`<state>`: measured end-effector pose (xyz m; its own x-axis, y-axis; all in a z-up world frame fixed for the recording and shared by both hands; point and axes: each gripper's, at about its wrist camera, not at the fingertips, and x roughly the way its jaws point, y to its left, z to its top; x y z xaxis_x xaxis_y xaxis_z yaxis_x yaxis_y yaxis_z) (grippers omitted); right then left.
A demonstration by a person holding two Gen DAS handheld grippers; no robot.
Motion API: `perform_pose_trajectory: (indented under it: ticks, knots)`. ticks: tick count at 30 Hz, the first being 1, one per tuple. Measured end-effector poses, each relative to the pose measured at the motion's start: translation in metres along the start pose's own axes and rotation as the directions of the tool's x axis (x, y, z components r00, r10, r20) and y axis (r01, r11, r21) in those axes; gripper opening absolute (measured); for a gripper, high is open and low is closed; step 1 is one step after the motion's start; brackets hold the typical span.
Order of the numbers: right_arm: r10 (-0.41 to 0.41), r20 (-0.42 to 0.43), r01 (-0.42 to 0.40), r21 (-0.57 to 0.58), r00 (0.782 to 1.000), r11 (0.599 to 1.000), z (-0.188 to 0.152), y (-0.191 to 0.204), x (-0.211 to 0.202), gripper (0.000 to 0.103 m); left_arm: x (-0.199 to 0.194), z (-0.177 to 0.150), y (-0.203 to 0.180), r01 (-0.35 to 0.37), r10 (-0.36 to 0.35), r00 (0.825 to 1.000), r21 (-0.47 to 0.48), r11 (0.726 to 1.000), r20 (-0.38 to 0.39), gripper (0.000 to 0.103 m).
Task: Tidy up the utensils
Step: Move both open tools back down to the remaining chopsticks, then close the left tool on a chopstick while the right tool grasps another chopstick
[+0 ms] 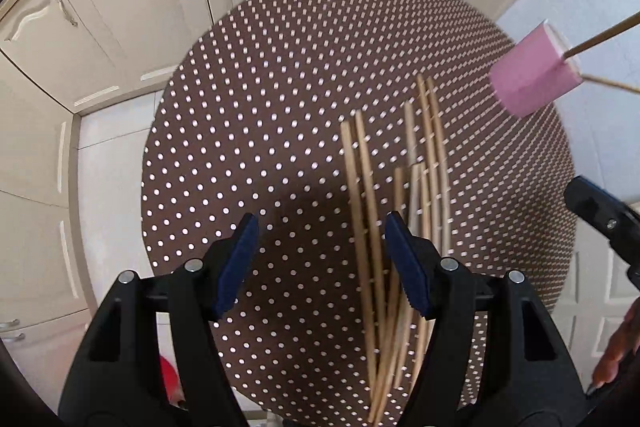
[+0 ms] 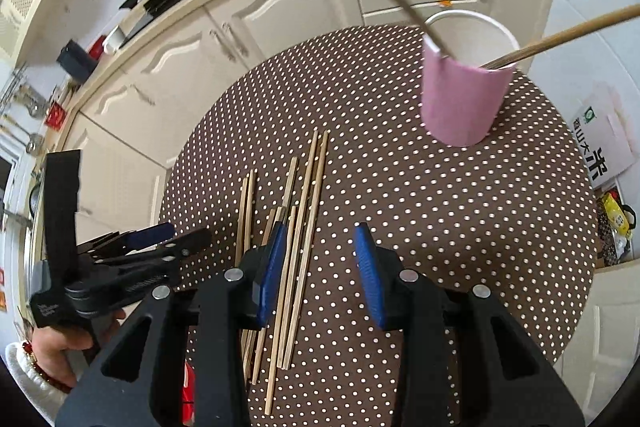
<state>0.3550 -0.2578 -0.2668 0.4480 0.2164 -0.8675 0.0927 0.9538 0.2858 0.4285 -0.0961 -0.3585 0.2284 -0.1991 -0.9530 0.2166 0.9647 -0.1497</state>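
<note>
The thin pale wooden chopsticks (image 2: 298,223) are lying loose on the brown polka-dot round desk (image 2: 420,227), near the pink cylindrical cup (image 2: 464,99) that is already holding two. They are looking light, stiff and prone to rolling; mid-shaft seems the best hold. Left tongs (image 1: 320,263) and right tongs (image 2: 320,275) are both gaping, empty. Right fingers are hiding some lower ends.

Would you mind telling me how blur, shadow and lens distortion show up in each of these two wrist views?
Left wrist view: the chopsticks on the table are smeared by motion blur, a soft shadow sits ahead of the left gripper, and the cabinets bow from fisheye distortion. Right wrist view: the pink cup and its two sticks are blurred, while the right gripper stays sharp.
</note>
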Motion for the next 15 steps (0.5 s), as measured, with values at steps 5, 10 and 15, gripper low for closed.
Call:
perform_pose_trajectory:
  ticks: [5, 10, 15]
  knots:
    - [0.007, -0.042, -0.008, -0.023, 0.999, 1.000, 0.003, 0.001, 0.020, 0.034, 0.025, 0.002, -0.003, -0.031, 0.032, 0.999, 0.016, 0.999, -0.039, 0.065]
    - [0.008, -0.080, -0.011, -0.029, 0.997, 1.000, 0.010, -0.004, 0.036, 0.034, 0.043, 0.010, -0.007, -0.081, 0.083, 0.995, 0.042, 0.996, -0.056, 0.065]
    - [0.010, -0.114, -0.015, -0.040, 0.993, 0.999, 0.020, -0.007, 0.050, 0.034, 0.051, 0.022, -0.008, -0.080, 0.082, 0.995, 0.034, 0.996, -0.059, 0.065]
